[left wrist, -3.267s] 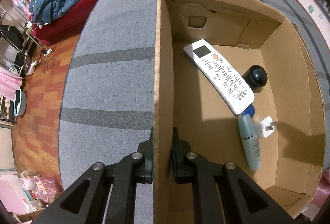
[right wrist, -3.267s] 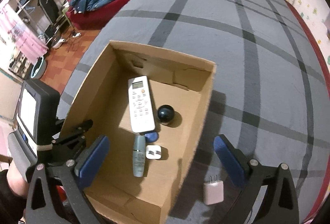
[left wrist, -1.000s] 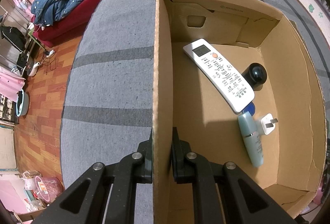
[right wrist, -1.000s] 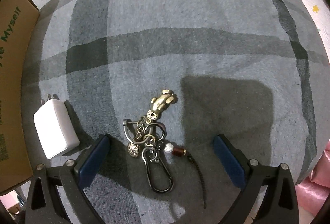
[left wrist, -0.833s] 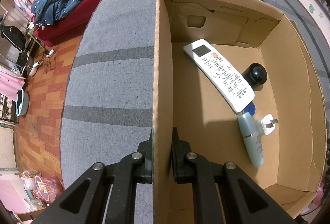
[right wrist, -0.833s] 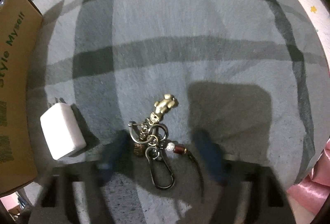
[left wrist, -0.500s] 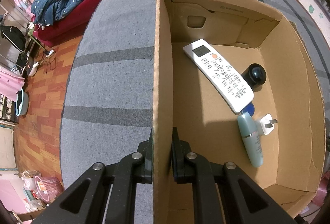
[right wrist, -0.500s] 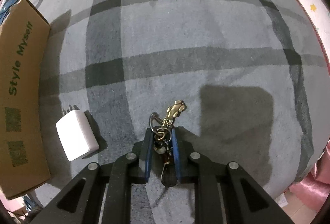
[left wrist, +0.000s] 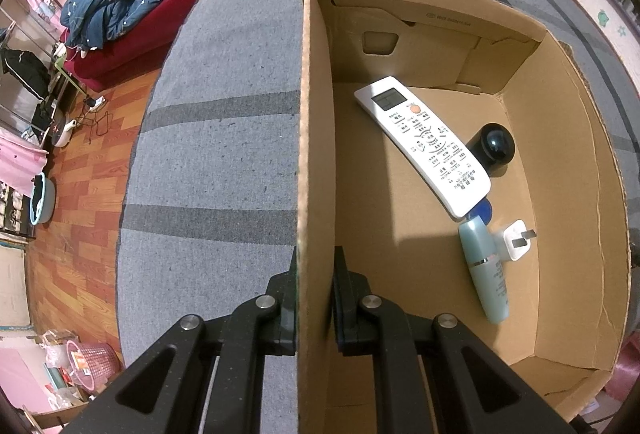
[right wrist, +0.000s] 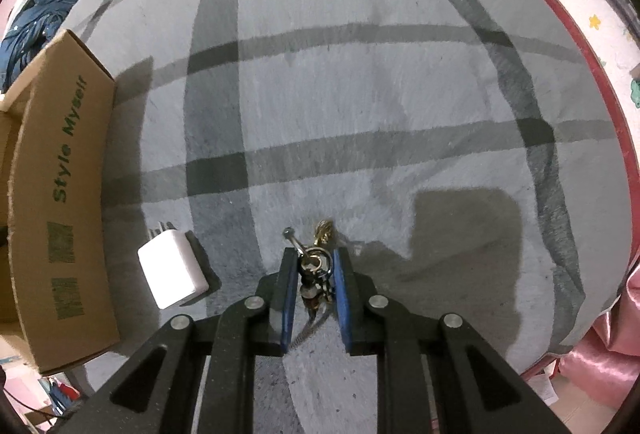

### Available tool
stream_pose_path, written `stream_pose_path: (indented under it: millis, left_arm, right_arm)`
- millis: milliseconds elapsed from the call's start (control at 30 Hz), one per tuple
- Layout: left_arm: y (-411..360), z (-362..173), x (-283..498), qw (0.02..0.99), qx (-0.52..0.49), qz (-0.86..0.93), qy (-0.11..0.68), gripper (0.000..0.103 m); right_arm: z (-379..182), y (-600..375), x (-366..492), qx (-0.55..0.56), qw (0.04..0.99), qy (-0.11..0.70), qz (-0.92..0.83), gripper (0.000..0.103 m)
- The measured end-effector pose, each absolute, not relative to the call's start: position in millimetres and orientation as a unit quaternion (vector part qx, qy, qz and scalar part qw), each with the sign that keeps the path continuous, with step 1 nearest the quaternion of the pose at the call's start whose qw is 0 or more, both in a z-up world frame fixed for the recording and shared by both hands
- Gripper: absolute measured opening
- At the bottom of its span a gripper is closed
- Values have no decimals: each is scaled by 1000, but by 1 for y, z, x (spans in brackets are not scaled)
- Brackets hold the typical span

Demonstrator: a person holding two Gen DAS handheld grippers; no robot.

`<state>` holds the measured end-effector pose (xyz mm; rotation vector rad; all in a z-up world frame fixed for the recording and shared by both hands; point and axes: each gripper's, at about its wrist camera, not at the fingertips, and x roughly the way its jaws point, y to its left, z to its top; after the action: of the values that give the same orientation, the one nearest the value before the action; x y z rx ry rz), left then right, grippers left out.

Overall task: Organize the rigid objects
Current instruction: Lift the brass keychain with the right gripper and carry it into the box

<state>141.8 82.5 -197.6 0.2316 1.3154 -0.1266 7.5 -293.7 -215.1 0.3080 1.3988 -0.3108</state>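
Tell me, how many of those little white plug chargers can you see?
2. One white charger lies inside the cardboard box, beside the teal bottle. The other white charger lies on the grey blanket just outside the box. More could be hidden.

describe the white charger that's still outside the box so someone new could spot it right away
Start at the cardboard box printed with green lettering on the grey striped bedspread. The charger, a white cube with metal prongs, lies just beside its outer wall, unlike the keychain clamped in the right gripper.
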Motion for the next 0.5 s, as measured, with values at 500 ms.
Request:
stream_pose_path:
  millis: [500]
  left_arm:
    - [83, -198, 141, 784, 108, -61, 608, 12]
  right_arm:
    - [-173, -282, 19, 125, 770, 613, -128, 17]
